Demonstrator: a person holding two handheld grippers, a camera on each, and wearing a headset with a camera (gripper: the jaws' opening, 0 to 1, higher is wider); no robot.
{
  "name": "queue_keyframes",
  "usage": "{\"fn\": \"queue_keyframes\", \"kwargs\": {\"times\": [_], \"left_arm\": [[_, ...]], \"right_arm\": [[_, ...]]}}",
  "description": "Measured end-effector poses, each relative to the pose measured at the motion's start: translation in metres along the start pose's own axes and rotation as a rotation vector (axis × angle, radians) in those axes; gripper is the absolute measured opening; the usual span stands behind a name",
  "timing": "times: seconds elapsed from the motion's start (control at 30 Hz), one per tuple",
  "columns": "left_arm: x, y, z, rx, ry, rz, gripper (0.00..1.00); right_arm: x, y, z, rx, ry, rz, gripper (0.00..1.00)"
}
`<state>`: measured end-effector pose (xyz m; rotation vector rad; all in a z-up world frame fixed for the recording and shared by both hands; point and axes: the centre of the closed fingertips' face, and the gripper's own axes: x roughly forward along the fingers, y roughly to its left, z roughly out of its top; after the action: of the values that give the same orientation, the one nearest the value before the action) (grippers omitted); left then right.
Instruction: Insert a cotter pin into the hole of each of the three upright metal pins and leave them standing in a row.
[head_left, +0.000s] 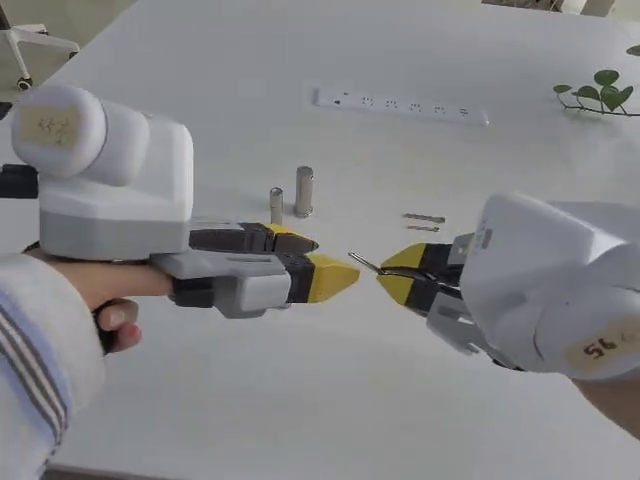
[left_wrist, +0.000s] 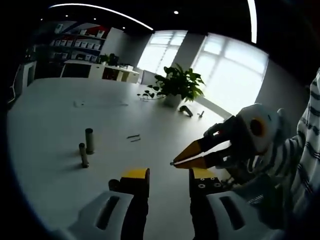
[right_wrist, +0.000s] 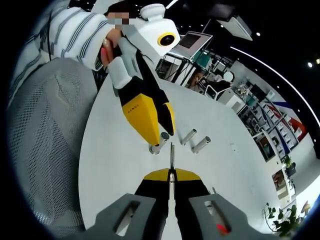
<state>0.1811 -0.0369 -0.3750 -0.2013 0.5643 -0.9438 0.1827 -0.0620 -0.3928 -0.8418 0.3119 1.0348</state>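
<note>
Two hand-held grippers tip to tip above the desk (head_left: 300, 400), one cotter pin gripped.

Left hand-held gripper (left_wrist: 168, 174): jaws well apart, bare desk showing through the gap. Beyond it, a thinner metal pin (head_left: 276, 205) and a thicker metal pin (head_left: 304, 191) stand upright close together, grey and cylindrical. In the right gripper view a third metal pin (right_wrist: 158, 143) sits right at the left gripper's yellow tips; cannot tell if they touch. Right hand-held gripper (right_wrist: 171, 174): jaws pressed together on a cotter pin (right_wrist: 171, 155), a thin wire held off the desk and pointing at the left gripper's tips. Two spare cotter pins (head_left: 424, 218) lie flat, side by side, right of the standing pins.
</note>
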Motion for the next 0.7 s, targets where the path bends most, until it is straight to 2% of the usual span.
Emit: {"fn": "queue_keyframes", "kwargs": {"times": [0.23,0.43,0.57,0.7], "left_arm": [[0.005,-0.003,-0.001,-0.011,0.006,-0.021,0.21],[0.007,-0.005,-0.005,-0.013,0.027,-0.036,0.15],[0.008,-0.007,-0.008,-0.019,0.039,-0.051,0.08],[0.010,-0.010,-0.012,-0.014,0.057,-0.062,0.05]], "right_arm": [[0.001,0.008,0.005,-0.022,-0.002,0.007,0.00],[0.001,0.014,0.006,-0.030,0.001,0.011,0.00],[0.001,0.016,0.007,-0.039,0.002,0.010,0.00],[0.002,0.015,0.008,-0.053,0.005,0.006,0.00]]}}
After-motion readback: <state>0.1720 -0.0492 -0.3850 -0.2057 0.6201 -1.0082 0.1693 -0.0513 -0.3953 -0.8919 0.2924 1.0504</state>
